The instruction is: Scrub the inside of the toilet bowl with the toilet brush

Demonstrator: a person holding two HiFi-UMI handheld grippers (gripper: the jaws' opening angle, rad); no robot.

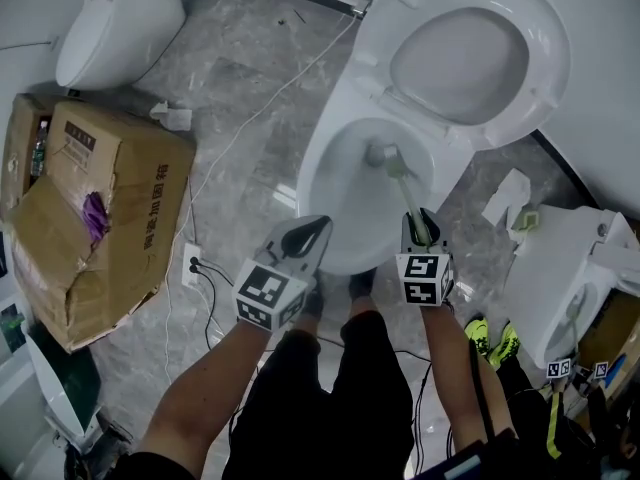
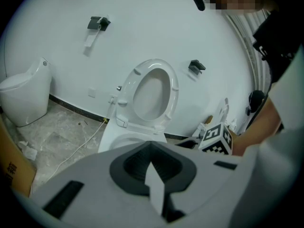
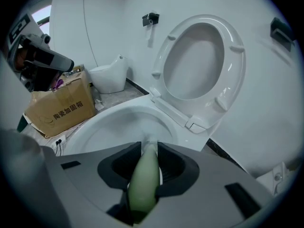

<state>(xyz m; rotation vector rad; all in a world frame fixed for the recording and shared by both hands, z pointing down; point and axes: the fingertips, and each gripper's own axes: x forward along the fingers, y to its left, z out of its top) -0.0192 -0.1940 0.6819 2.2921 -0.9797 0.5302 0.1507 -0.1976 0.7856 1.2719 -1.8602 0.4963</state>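
The white toilet bowl [image 1: 340, 183] stands in front of me with its seat [image 1: 545, 53] raised against the wall. My right gripper [image 1: 421, 226] is shut on the pale green handle [image 1: 408, 196] of the toilet brush. The brush head [image 1: 381, 154] sits down inside the bowl near the drain. In the right gripper view the handle [image 3: 144, 177] runs out between the jaws toward the bristles [image 3: 150, 141] and the bowl [image 3: 109, 127]. My left gripper [image 1: 308, 234] hovers over the bowl's front rim, shut with nothing in it; its own view shows the jaws [image 2: 153, 167] closed below the toilet [image 2: 124, 137].
A torn cardboard box [image 1: 110, 208] lies on the floor at the left, with another toilet [image 1: 115, 18] behind it. A white cable [image 1: 240, 128] runs to a power strip [image 1: 190, 265]. A further white fixture [image 1: 560, 278] and crumpled paper [image 1: 507, 198] are at the right.
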